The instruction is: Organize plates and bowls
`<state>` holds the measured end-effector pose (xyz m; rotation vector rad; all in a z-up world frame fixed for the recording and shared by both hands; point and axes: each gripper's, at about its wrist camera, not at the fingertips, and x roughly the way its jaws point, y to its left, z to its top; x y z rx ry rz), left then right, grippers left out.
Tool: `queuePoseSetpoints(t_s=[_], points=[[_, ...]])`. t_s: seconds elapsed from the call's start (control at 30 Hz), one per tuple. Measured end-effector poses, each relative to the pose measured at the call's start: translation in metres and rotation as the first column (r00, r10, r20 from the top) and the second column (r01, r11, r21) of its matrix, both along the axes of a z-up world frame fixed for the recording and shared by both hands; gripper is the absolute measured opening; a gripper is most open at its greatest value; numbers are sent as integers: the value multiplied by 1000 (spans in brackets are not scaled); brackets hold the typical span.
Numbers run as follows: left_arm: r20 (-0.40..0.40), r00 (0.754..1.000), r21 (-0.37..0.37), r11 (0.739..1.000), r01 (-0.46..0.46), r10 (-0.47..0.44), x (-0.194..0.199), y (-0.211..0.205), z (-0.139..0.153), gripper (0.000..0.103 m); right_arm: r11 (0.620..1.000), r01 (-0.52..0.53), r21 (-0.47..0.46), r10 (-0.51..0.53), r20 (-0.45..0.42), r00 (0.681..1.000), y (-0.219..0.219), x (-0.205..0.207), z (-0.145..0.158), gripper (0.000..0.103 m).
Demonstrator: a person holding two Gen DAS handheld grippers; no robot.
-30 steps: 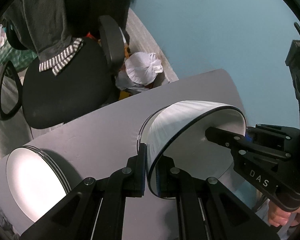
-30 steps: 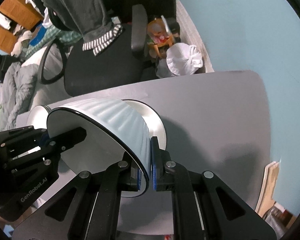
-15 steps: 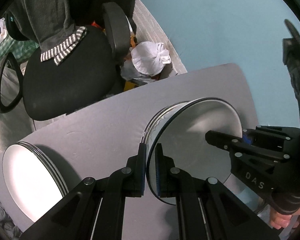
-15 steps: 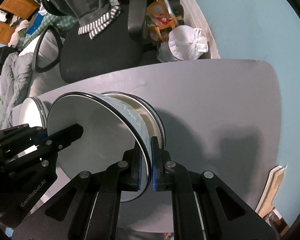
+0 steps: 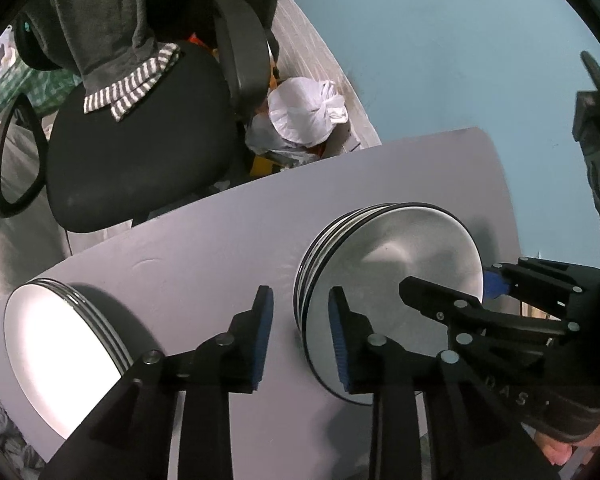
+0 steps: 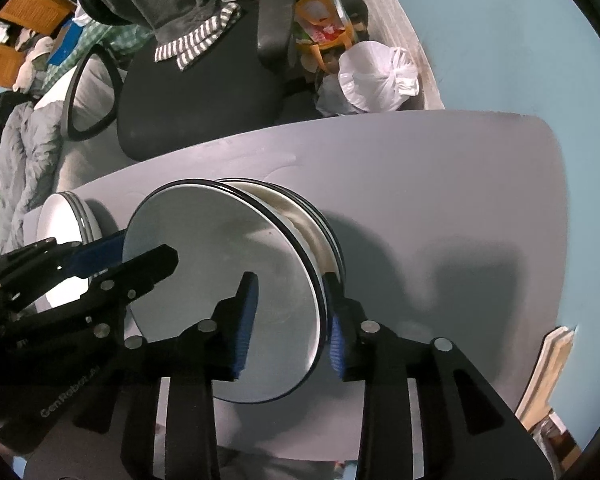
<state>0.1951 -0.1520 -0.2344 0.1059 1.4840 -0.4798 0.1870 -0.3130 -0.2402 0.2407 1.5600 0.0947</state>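
Two stacks on the table; both grippers released at the bowl rim.

Left wrist view: my left gripper (image 5: 300,332) has just been opening, jaws straddling the top bowl (image 5: 392,300) rim at 6 o'clock, pads clear. Plate stack (image 5: 60,356) sits at 8 o'clock.
Right wrist view: my right gripper (image 6: 290,322) likewise just opened astride the rim. I judge the bowl stiff, glazed, slippery, breakable; grip the rim edge on grey table (image 6: 440,200).

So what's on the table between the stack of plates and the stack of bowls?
Nothing: in the left wrist view only bare grey table separates the stack of plates from the stack of bowls; the left gripper hangs over that gap's near end.
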Motion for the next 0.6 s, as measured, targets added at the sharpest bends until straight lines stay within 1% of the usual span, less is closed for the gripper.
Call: queuePoseSetpoints(t_s=[0.07, 0.1, 0.3, 0.43, 0.47, 0.5, 0.6], points=[[4, 1000, -11, 1000, -8, 8, -2, 4, 4, 38, 1000, 7, 1, -7, 0, 1000, 1, -1, 2, 34], [8, 1000, -15, 1000, -12, 12, -2, 6, 5, 39, 1000, 10, 3, -10, 2, 1000, 1, -1, 2, 36], [23, 999, -33, 999, -25, 26, -3, 16, 15, 39, 999, 43, 13, -43, 20, 999, 2, -5, 10, 47], [63, 998, -32, 999, -21, 23, -7, 20, 24, 39, 998, 56, 3, -57, 40, 998, 4, -7, 16, 55], [63, 998, -35, 999, -20, 23, -7, 21, 25, 39, 998, 58, -5, -58, 45, 997, 4, -7, 17, 63], [60, 998, -41, 999, -21, 24, -8, 22, 26, 39, 998, 62, -28, -61, 56, 997, 4, -8, 20, 65], [62, 998, -51, 998, -26, 29, -10, 26, 29, 39, 997, 73, -34, -70, 81, 994, 2, -9, 25, 65]])
